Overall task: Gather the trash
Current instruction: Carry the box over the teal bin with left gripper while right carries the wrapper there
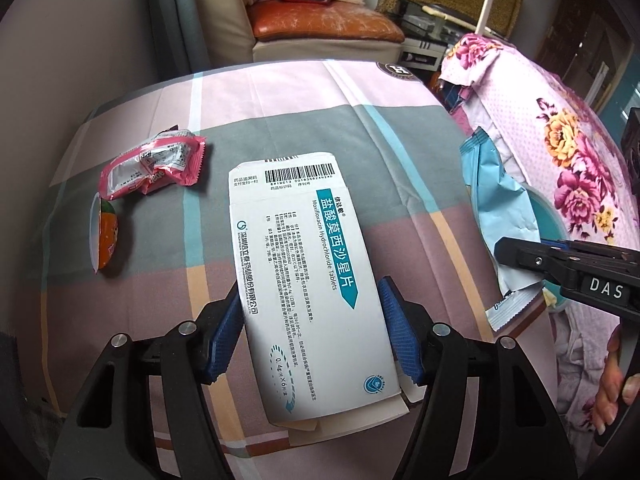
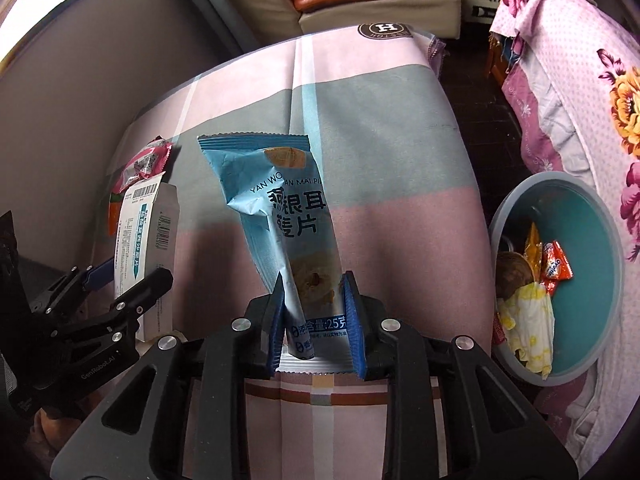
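My left gripper [image 1: 312, 328] is shut on a white medicine box [image 1: 304, 276] with teal print, held above the table; the box also shows in the right wrist view [image 2: 144, 240]. My right gripper [image 2: 314, 320] is shut on a light blue snack packet [image 2: 280, 216], held upright above the table; the packet shows at the right in the left wrist view [image 1: 496, 216]. A pink crumpled wrapper [image 1: 156, 164] and an orange jelly cup [image 1: 106, 236] lie on the table at the left. A teal bin [image 2: 592, 256] at the table's right side holds several wrappers.
The table wears a pink, grey and blue checked cloth [image 1: 304, 120]. A floral pink bedspread [image 1: 568, 148] runs along the right. An armchair with an orange cushion [image 1: 324, 24] stands behind the table. A grey wall [image 2: 80, 60] borders the left.
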